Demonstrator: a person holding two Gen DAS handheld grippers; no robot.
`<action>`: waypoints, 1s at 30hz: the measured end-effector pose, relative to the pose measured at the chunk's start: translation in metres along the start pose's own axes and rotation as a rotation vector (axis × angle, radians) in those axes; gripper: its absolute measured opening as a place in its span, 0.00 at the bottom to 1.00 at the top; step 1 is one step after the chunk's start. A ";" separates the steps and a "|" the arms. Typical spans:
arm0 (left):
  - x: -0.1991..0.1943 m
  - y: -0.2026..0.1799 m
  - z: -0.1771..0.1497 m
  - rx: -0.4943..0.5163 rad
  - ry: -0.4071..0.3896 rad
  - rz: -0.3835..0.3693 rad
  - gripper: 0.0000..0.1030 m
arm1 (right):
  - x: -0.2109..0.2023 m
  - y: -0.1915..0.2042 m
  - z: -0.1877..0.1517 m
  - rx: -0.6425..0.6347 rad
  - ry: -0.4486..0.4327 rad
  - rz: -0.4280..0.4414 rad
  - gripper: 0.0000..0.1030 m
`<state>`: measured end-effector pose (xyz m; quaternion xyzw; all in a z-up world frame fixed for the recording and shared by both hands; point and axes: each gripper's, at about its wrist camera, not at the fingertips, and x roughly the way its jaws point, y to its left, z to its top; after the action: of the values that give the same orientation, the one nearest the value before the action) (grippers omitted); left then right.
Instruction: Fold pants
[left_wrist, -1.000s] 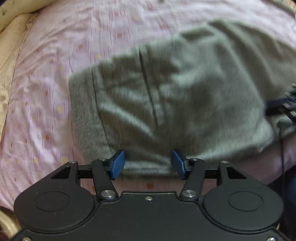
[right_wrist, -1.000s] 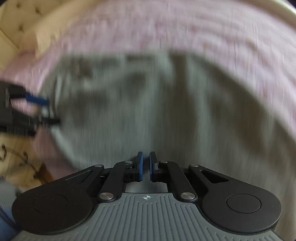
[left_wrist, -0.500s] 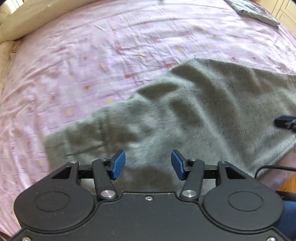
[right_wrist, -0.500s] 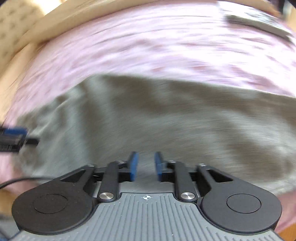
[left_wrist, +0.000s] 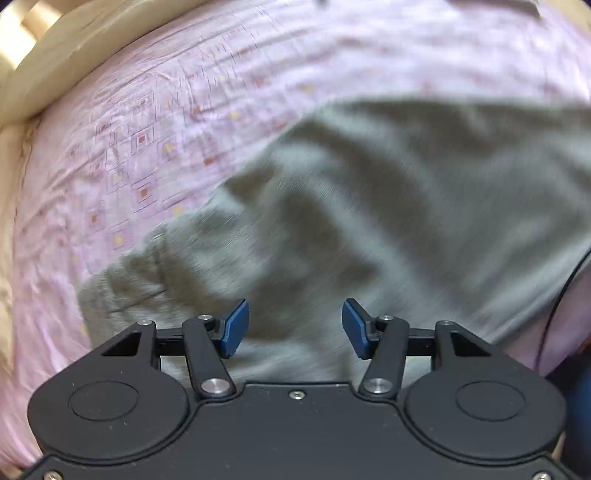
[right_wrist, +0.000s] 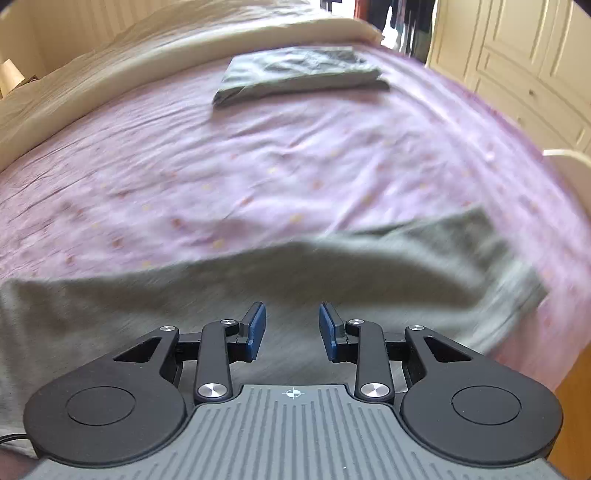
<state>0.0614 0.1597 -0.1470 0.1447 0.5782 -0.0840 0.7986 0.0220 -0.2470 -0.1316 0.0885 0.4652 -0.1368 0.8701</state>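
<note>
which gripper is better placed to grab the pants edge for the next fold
Probably the left gripper: it is open over the bunched near end of the grey pants. The right gripper, also open, sits over flat mid-fabric.

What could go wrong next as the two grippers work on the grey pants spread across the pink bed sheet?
1. Both the left gripper and right gripper are open above the rumpled grey knit pants; closing now might pinch several layers or the patterned pink bed sheet.
2. The pants' near edge lies by the mattress edge, so a tug could slide them off.
3. A thin black cable crosses nearby and could snag.
</note>
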 end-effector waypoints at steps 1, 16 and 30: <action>-0.004 -0.008 0.007 -0.039 -0.001 -0.012 0.58 | 0.002 -0.012 0.007 -0.022 -0.012 -0.001 0.30; -0.032 -0.197 0.075 -0.203 -0.004 -0.110 0.58 | 0.083 -0.097 0.045 -0.129 0.055 0.216 0.30; -0.040 -0.265 0.091 -0.124 0.031 -0.119 0.58 | 0.078 -0.200 0.060 -0.081 -0.021 0.077 0.30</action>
<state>0.0503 -0.1217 -0.1187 0.0618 0.6021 -0.0932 0.7906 0.0463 -0.4658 -0.1694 0.0693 0.4574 -0.0853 0.8825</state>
